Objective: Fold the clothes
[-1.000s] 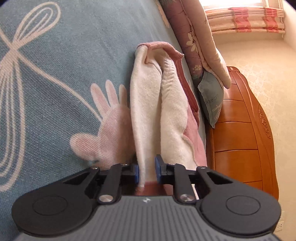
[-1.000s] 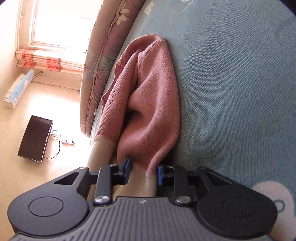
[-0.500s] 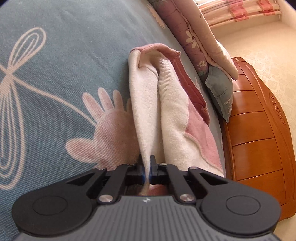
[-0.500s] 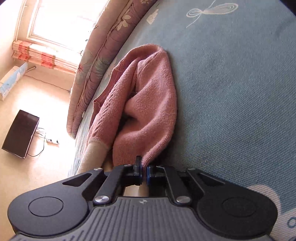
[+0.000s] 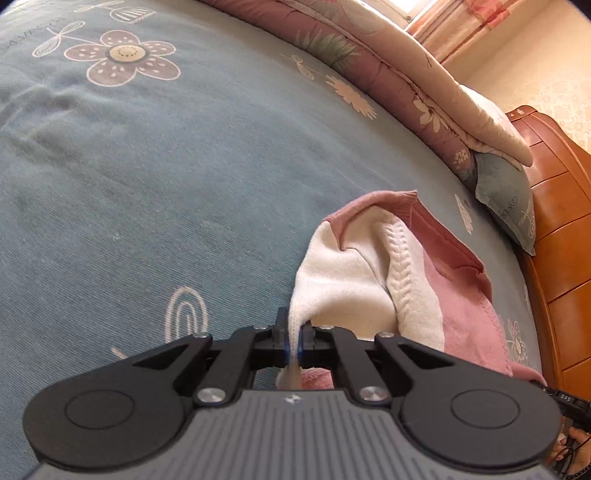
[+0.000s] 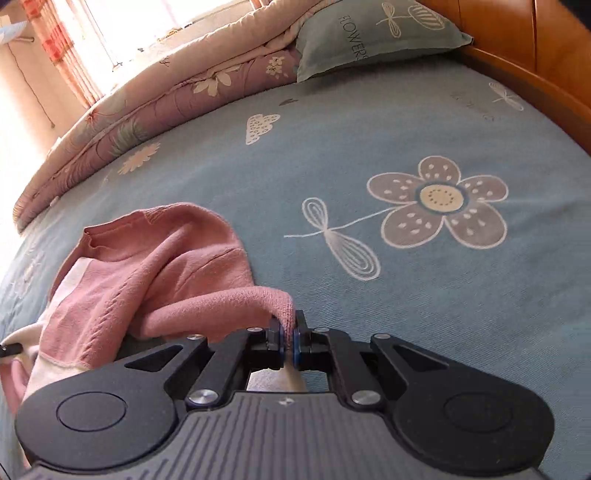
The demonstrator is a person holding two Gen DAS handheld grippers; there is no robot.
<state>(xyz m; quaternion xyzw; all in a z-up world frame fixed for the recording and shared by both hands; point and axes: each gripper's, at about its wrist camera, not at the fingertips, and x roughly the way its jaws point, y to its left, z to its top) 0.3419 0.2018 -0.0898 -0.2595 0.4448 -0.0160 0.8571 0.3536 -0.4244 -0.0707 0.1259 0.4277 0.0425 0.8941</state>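
1. My left gripper [image 5: 294,341] has its fingers pinched together on a cream-white edge of the sweater [image 5: 373,280]; the cloth runs up from between the blue pads.
2. My right gripper [image 6: 288,341] is likewise clamped, here on a pink knitted fold of the same sweater [image 6: 155,266], which bunches to the left of the fingers.
3. The sweater is pink and cream. In both wrist views it lies crumpled on the blue bedspread [image 5: 155,177], just ahead of the grippers and lifted where they hold it.
4. The bedspread is printed with flowers and dragonfly outlines; a large flower [image 6: 439,201] sits to the right of the sweater in the right wrist view.
5. A rolled floral quilt [image 6: 155,99] lies along the far edge of the bed.
6. A blue-green pillow [image 6: 365,33] rests at the corner beside the wooden headboard [image 5: 561,229].
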